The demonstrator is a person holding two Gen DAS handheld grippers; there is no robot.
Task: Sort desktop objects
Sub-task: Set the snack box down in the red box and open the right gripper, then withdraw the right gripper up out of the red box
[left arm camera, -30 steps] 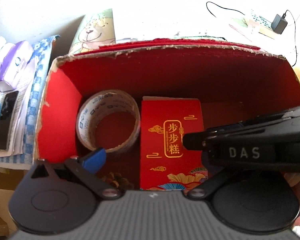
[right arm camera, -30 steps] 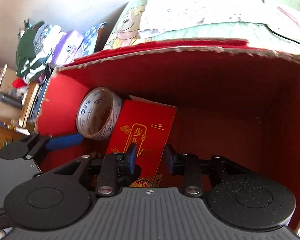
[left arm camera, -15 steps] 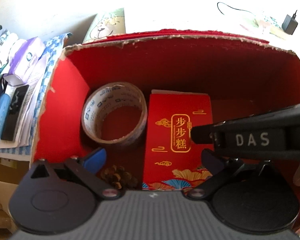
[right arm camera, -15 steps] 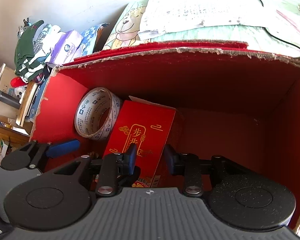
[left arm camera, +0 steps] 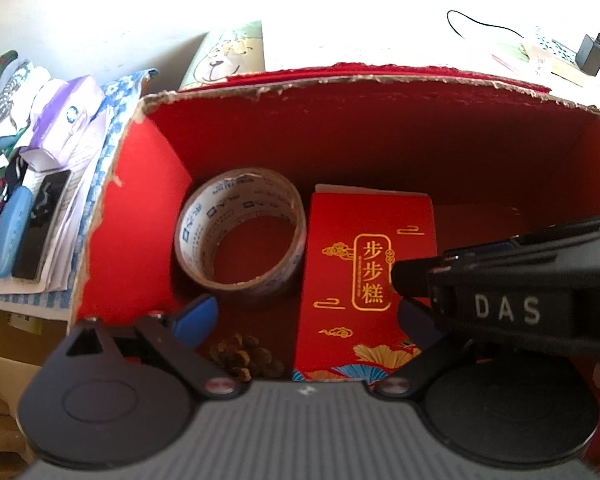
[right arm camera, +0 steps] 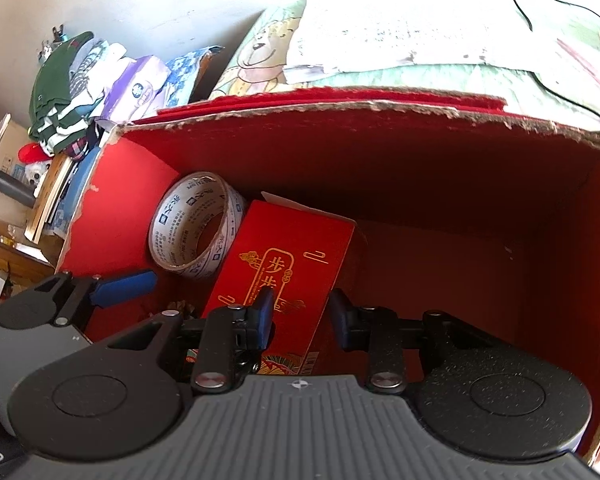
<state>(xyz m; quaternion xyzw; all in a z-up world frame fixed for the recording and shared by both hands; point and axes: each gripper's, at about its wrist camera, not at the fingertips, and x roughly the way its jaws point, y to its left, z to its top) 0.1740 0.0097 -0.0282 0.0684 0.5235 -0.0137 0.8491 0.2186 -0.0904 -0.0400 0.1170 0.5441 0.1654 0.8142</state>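
A big red cardboard box [left arm camera: 148,216] with torn edges sat open on the desk. Inside it, a roll of tape [left arm camera: 240,232] lay near the box's left wall. Just beside the tape, toward the middle of the box, lay a red packet [left arm camera: 364,276] with gold writing. A small pine cone [left arm camera: 244,354] rested at the near end of the box, close to the tape.

The left gripper [left arm camera: 304,316] hung over the near end of the box with its blue fingers wide apart and holding nothing. The right gripper [right arm camera: 302,314] hung over the red packet, its fingers apart too, one on each side above it.
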